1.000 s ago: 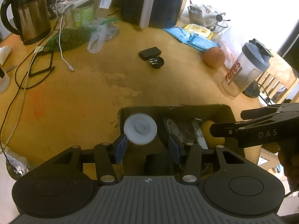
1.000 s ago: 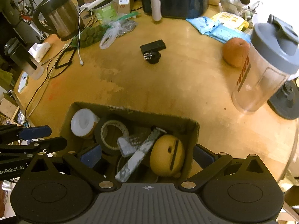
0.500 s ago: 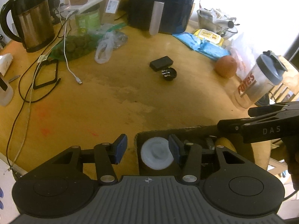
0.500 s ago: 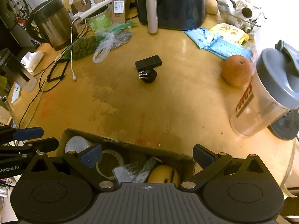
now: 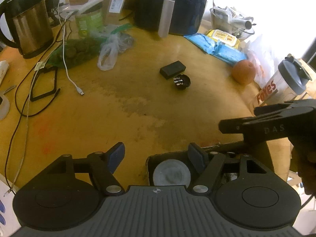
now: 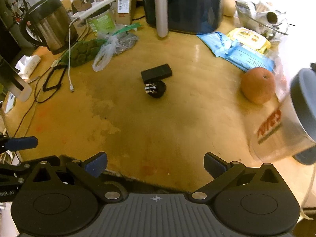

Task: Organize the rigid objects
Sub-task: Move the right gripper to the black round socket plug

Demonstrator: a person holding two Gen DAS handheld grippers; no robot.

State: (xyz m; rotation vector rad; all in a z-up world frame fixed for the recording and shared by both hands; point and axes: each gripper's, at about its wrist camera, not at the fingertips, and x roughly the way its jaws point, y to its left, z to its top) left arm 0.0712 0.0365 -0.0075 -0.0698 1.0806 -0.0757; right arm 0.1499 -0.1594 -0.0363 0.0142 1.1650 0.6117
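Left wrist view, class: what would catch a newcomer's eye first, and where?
Probably the small black box and round black plug, alone mid-table. Behind them stands a big dark air fryer, with a steel kettle at far left. Nearest, the left tongs are opening, nothing between them, over a cardboard box holding a white-capped item.

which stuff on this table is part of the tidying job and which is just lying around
Part of the job:
- cardboard box with a white-capped jar in it
- black block and round black plug, not yet boxed
- left hand-held gripper, jaws opening, nothing between them

Lying about:
- kettle
- shaker bottle
- orange
- white cable
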